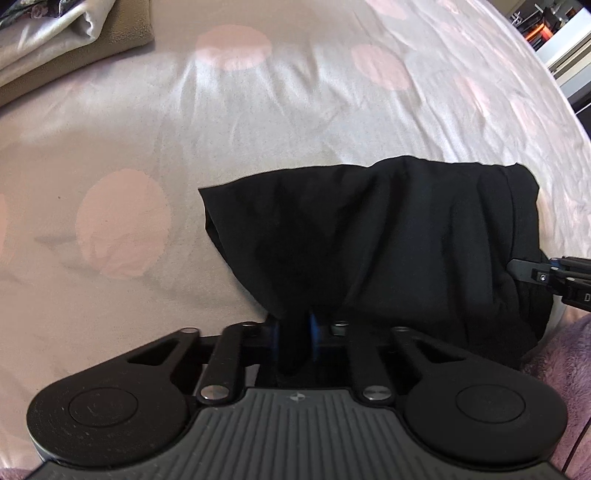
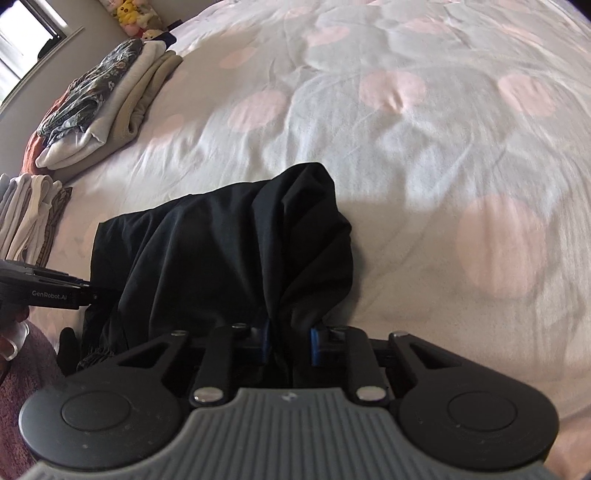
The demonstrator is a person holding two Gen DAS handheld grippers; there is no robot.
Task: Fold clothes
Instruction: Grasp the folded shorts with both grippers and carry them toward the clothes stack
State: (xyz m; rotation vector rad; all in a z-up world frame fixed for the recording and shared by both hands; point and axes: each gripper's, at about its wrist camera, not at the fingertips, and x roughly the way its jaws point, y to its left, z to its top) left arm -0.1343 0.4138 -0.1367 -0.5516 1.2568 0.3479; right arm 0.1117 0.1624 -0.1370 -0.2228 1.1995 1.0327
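Note:
A black garment (image 1: 369,236) hangs bunched over the bed, held up by both grippers; it also shows in the right wrist view (image 2: 221,258). My left gripper (image 1: 295,328) is shut on the garment's near left edge, cloth pinched between its blue pads. My right gripper (image 2: 291,339) is shut on the near right edge, cloth gathered between its pads. The right gripper's tip shows at the right edge of the left wrist view (image 1: 546,275). The left gripper shows at the left edge of the right wrist view (image 2: 48,288). The garment's far edge rests on the bedsheet.
The bed has a pale sheet with pink dots (image 1: 258,110) (image 2: 443,147). A pile of folded clothes (image 2: 99,110) sits far left, also seen in the left wrist view (image 1: 55,40). Another folded stack (image 2: 26,214) lies nearer. Plush toys (image 2: 136,18) sit far back. A pink fleece (image 1: 561,369) lies near.

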